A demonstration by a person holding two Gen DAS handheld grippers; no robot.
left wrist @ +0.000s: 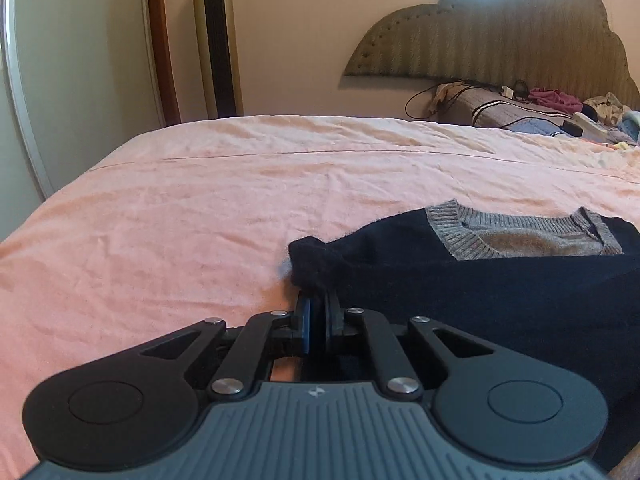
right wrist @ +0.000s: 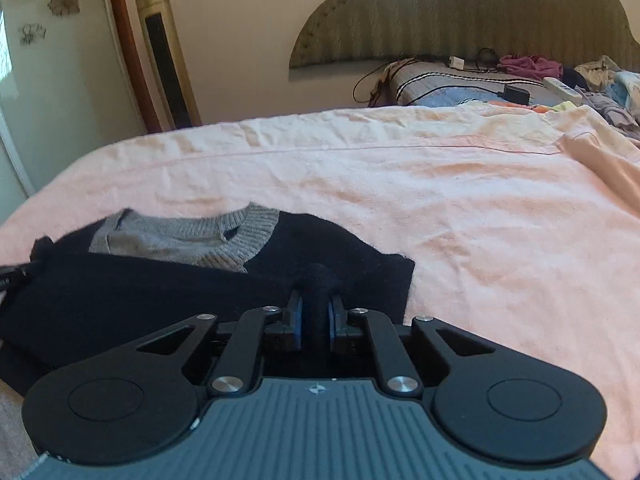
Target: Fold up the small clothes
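Observation:
A small dark navy sweater (left wrist: pixel 500 300) with a grey ribbed collar (left wrist: pixel 520 232) lies on the pink bed sheet (left wrist: pixel 200 220). My left gripper (left wrist: pixel 318 300) is shut on a bunched fold at the sweater's left edge. In the right wrist view the sweater (right wrist: pixel 140 292) fills the lower left, its grey collar (right wrist: pixel 188 236) towards the back. My right gripper (right wrist: pixel 316 300) is shut on a rolled fold of the sweater near its right edge. The left gripper's tip shows at the far left of the right wrist view (right wrist: pixel 12 274).
A padded headboard (left wrist: pixel 500 36) stands at the back. Pillows with cables, a power strip and loose clothes (right wrist: pixel 540 80) lie at the head of the bed. A tall gold tower fan (left wrist: pixel 218 40) and a wood-framed door (left wrist: pixel 160 40) stand beyond the bed.

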